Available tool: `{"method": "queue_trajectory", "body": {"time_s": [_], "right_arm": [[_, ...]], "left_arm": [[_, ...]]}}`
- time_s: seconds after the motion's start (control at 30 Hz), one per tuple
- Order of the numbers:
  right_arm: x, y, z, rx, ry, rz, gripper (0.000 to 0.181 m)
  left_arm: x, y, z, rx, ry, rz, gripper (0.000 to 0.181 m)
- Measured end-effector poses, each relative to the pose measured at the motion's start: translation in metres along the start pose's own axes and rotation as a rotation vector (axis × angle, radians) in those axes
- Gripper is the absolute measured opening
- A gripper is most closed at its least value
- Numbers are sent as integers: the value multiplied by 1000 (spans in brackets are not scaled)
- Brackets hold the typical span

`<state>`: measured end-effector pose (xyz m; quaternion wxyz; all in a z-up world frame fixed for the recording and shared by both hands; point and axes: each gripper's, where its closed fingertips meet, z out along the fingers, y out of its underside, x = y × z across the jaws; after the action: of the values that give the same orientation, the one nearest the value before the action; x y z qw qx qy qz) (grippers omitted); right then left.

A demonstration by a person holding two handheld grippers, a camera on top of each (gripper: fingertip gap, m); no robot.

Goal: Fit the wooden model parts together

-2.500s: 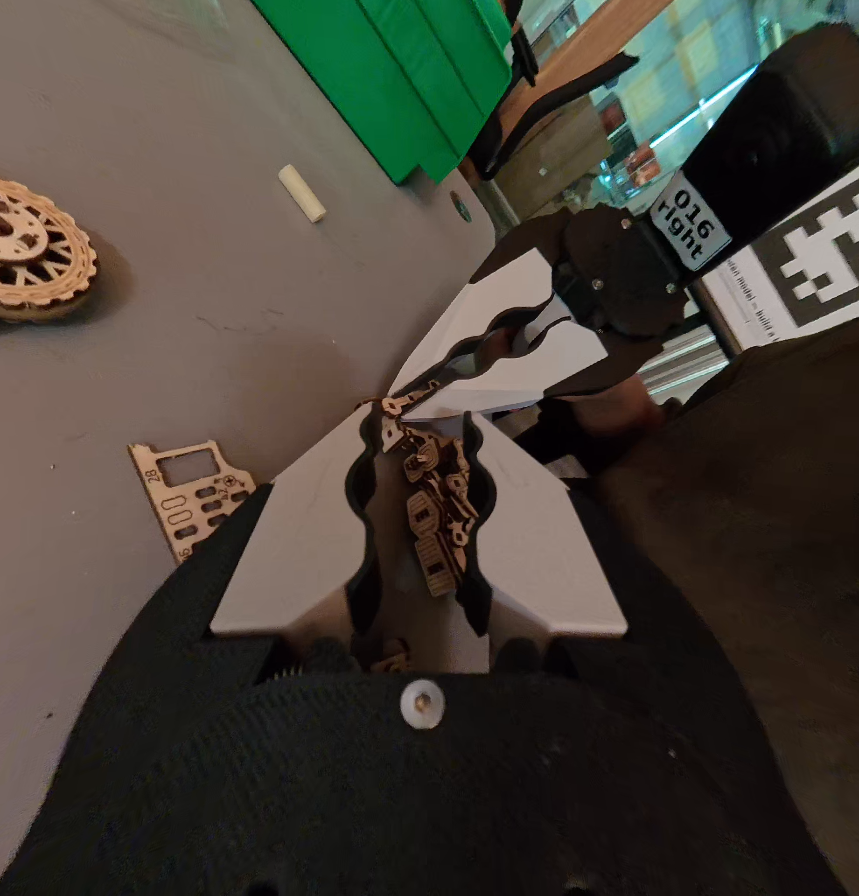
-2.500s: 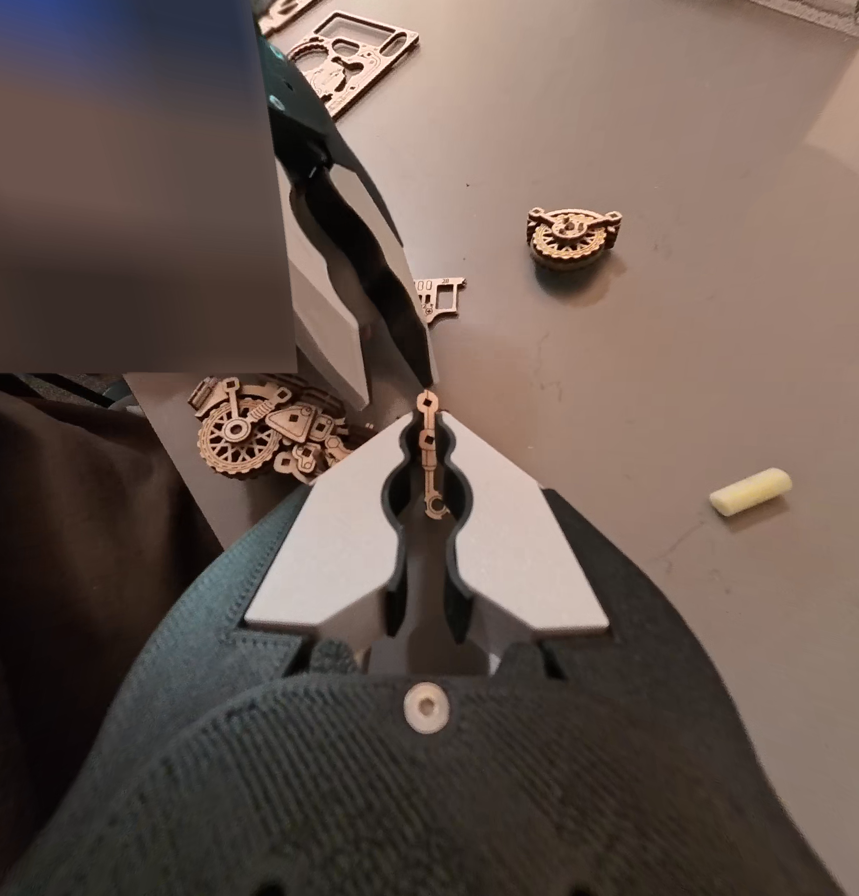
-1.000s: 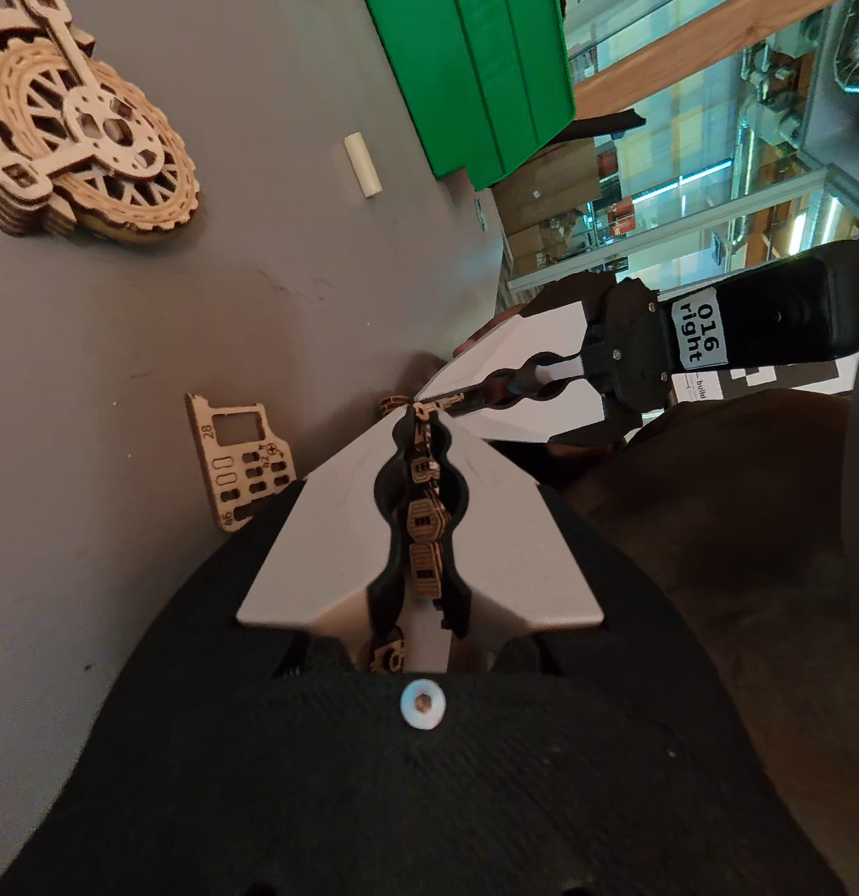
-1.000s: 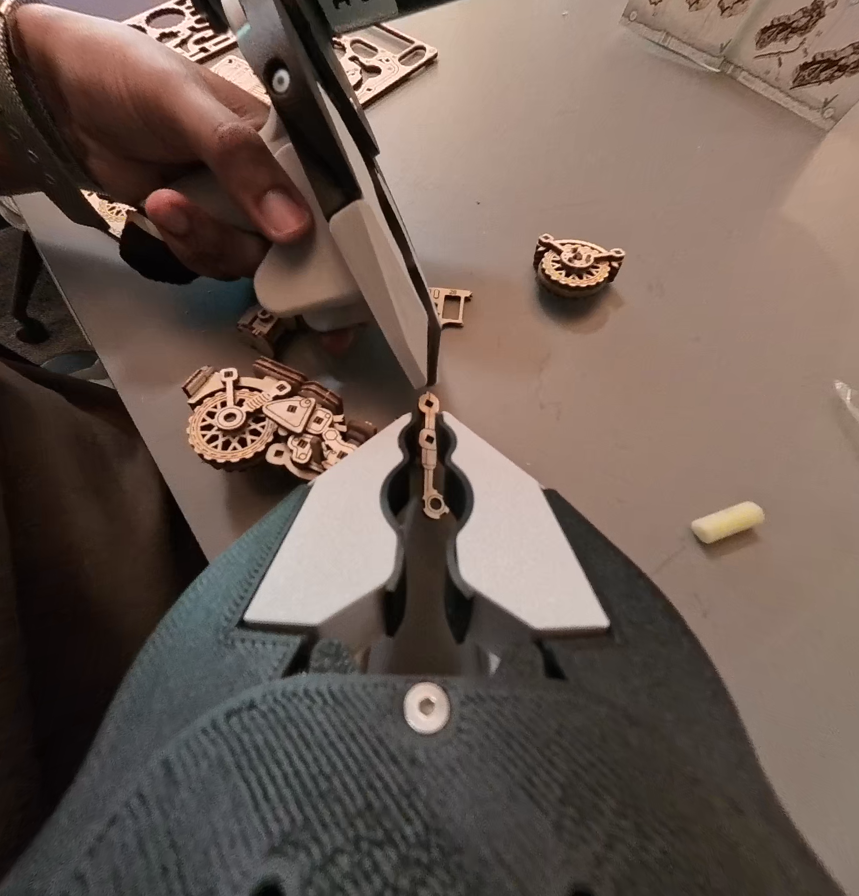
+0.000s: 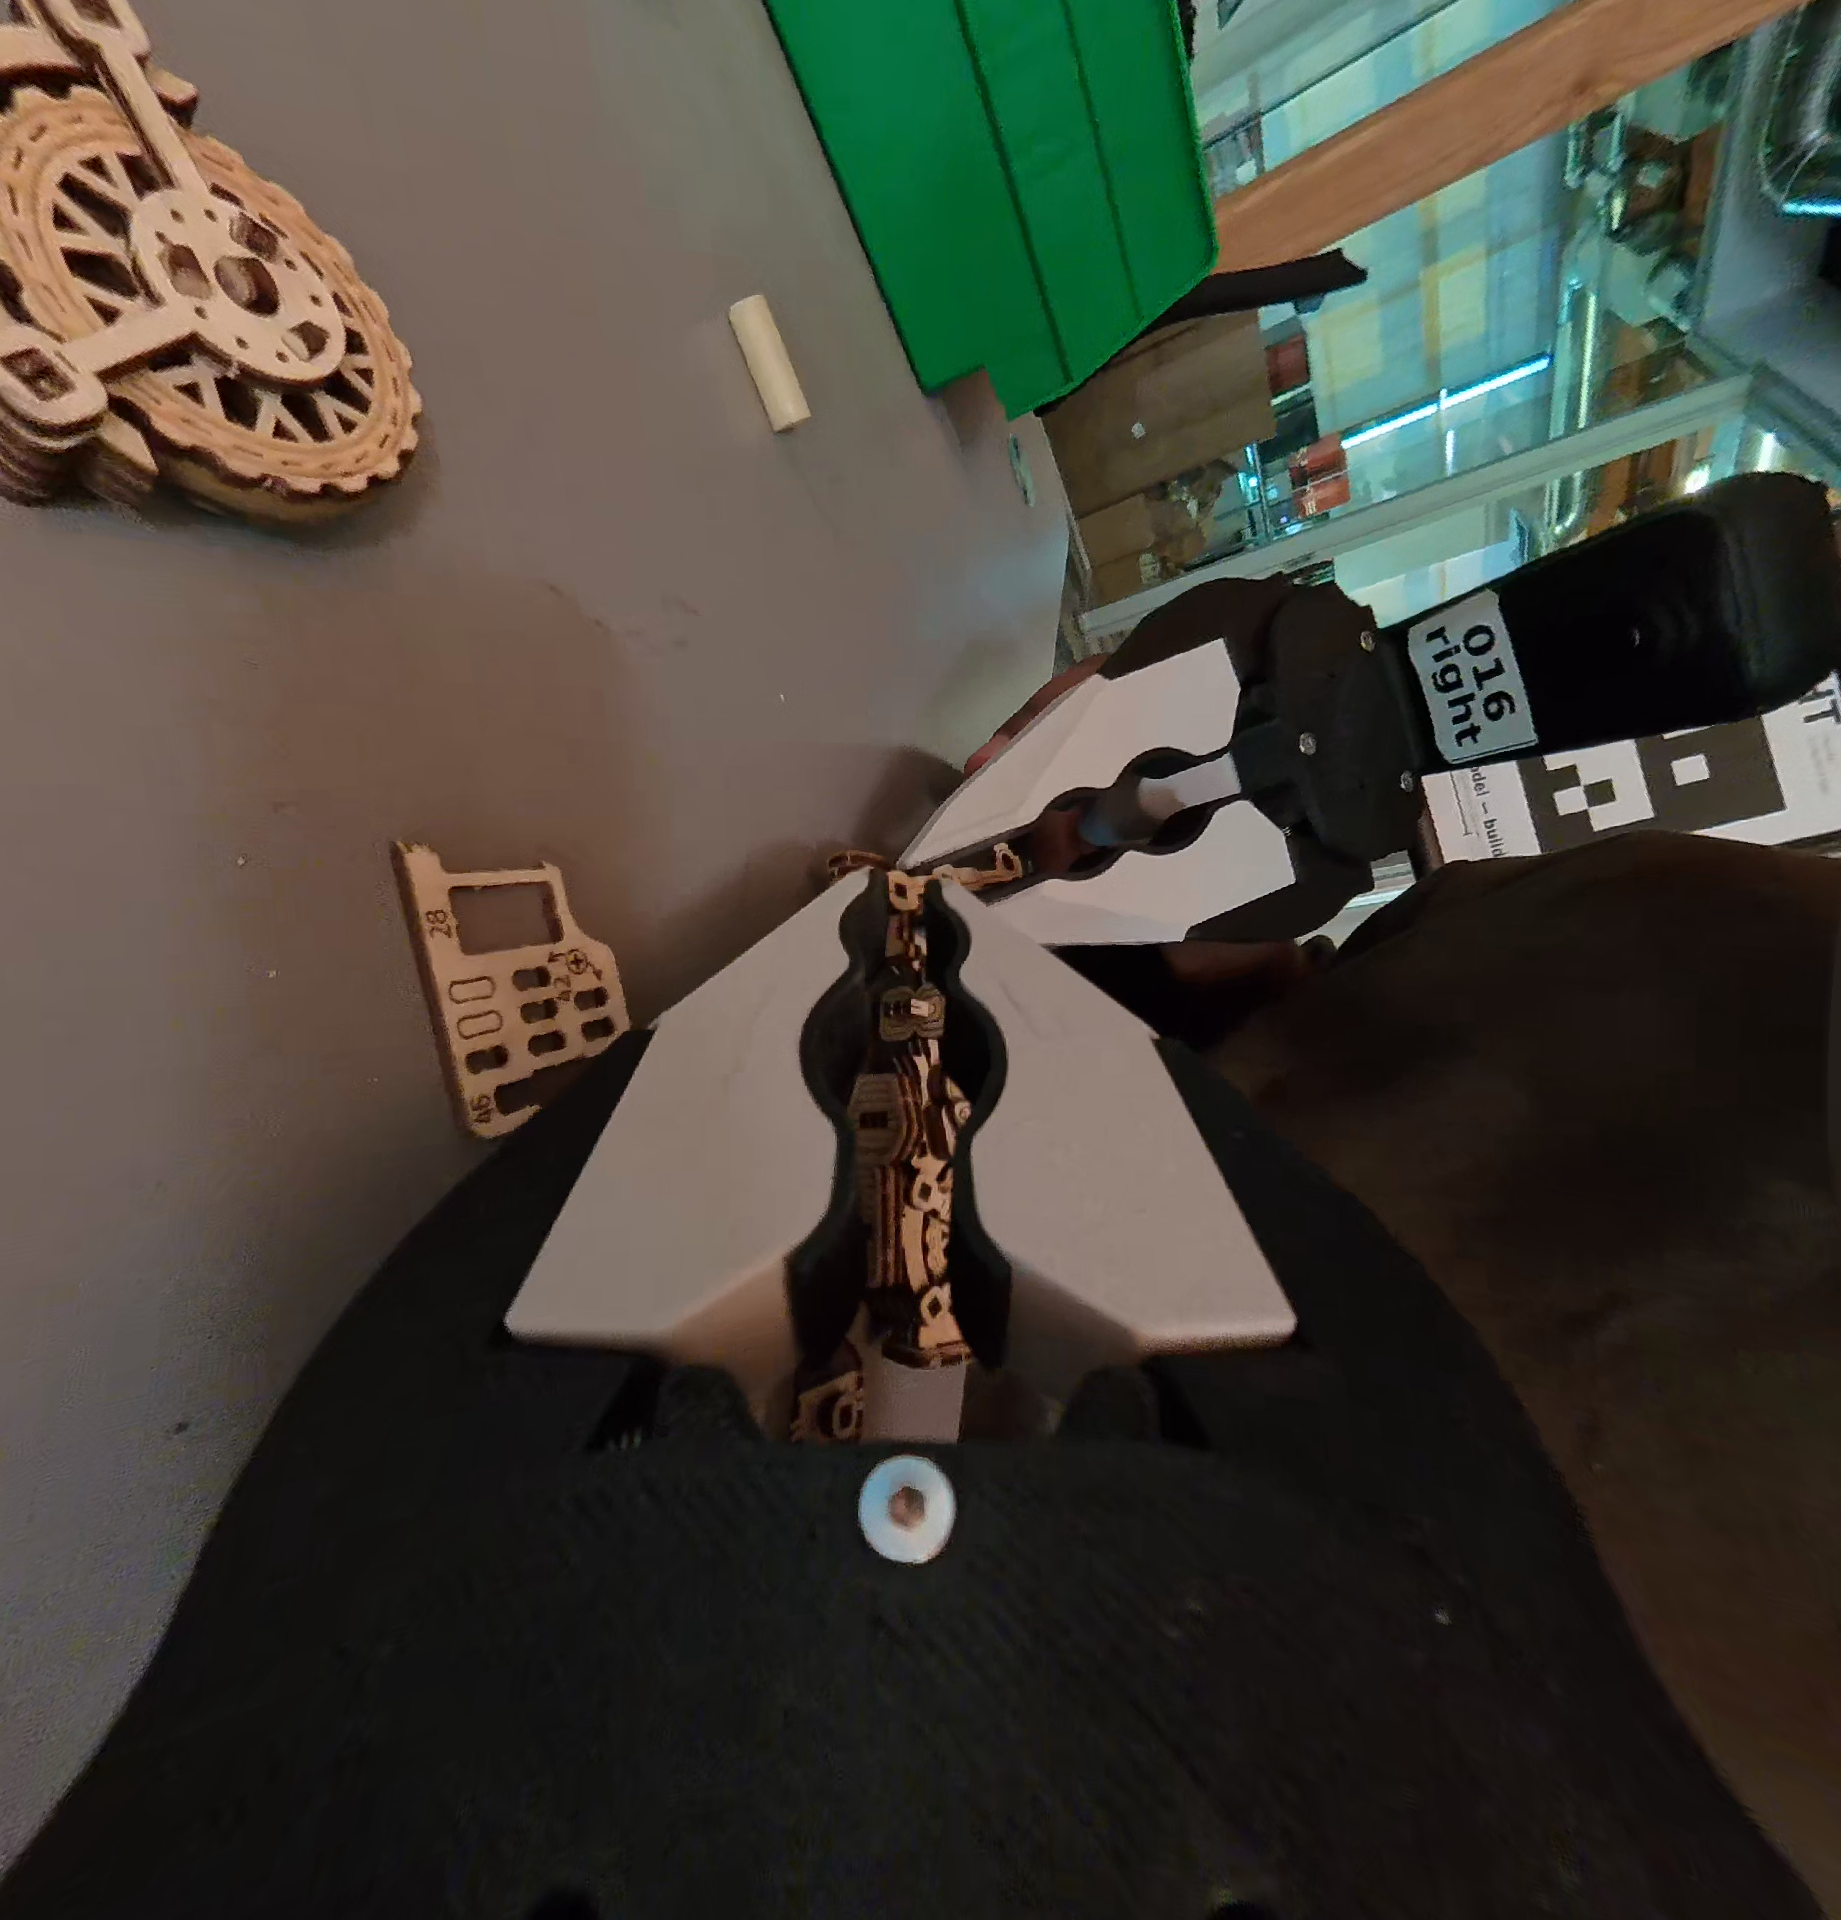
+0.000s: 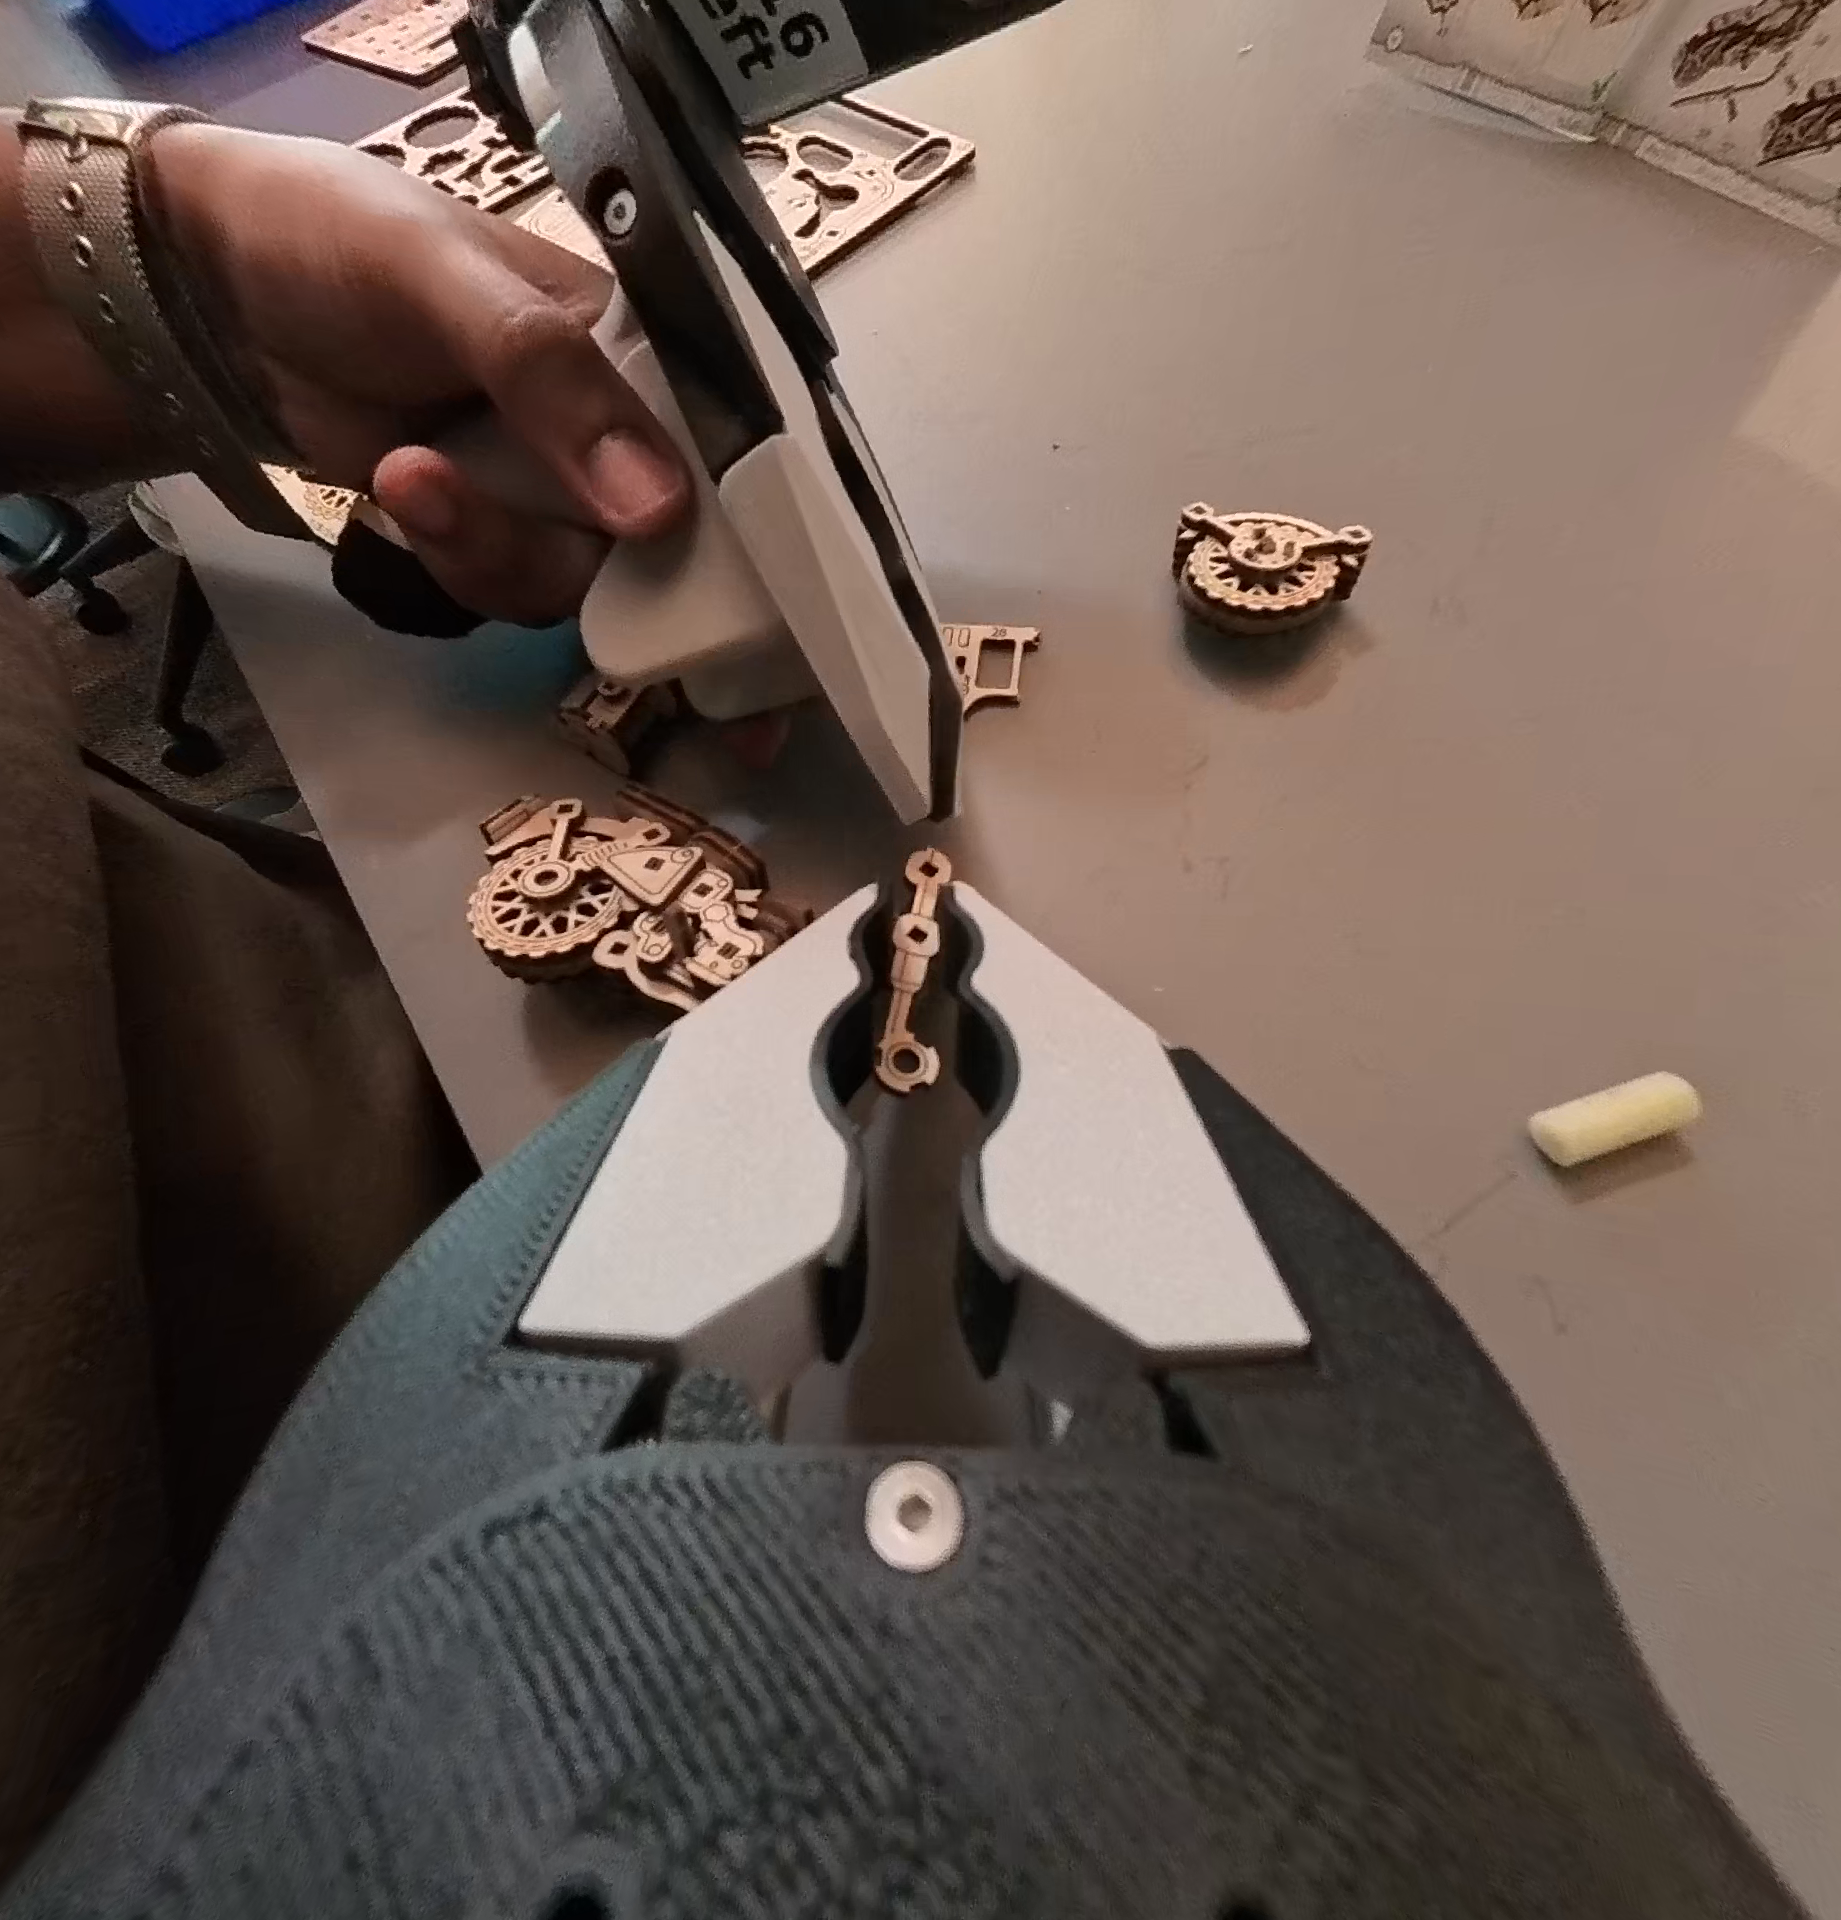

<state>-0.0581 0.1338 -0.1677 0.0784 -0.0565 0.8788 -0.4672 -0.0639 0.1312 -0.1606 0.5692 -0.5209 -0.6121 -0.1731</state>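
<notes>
My left gripper (image 5: 900, 883) is shut on a layered wooden assembly (image 5: 905, 1143) that fills the gap between its fingers. My right gripper (image 6: 921, 883) is shut on a thin wooden link (image 6: 911, 966) with square holes and a ring end. The link's tip sticks out past the fingertips. In the right wrist view the left gripper (image 6: 931, 816) comes down from the upper left, held by a hand (image 6: 428, 416), with its tip just above the link's end. In the left wrist view the right gripper (image 5: 937, 857) comes in from the right and meets my left fingertips.
On the grey table (image 6: 1415, 831) lie a partly built gear model (image 6: 604, 914) near the edge, a wheel assembly (image 6: 1269, 571) (image 5: 168, 291), a small cut-out scrap (image 5: 511, 997), a pale cylinder (image 6: 1612, 1112), part sheets (image 6: 843, 177) and printed sheets (image 6: 1674, 83). A green box (image 5: 999, 177) stands at the back. Left and right tips are no more than a few centimetres apart. The small cut-out scrap (image 5: 511, 997) sits 7 centimetres or so from the ends of my left fingers.
The left gripper has turned and its fingers have closed tighter on the assembly since 2.5 s ago. The two tips have stayed close together. The link has stayed held.
</notes>
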Motion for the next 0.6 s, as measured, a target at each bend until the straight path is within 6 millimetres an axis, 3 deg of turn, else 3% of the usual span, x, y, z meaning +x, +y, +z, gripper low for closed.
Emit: {"method": "queue_trajectory", "body": {"time_s": [0.6], "right_arm": [[-1, 1, 0, -7, 9, -34, 6]], "left_arm": [[-3, 8, 5, -41, -83, 85, 0]]}}
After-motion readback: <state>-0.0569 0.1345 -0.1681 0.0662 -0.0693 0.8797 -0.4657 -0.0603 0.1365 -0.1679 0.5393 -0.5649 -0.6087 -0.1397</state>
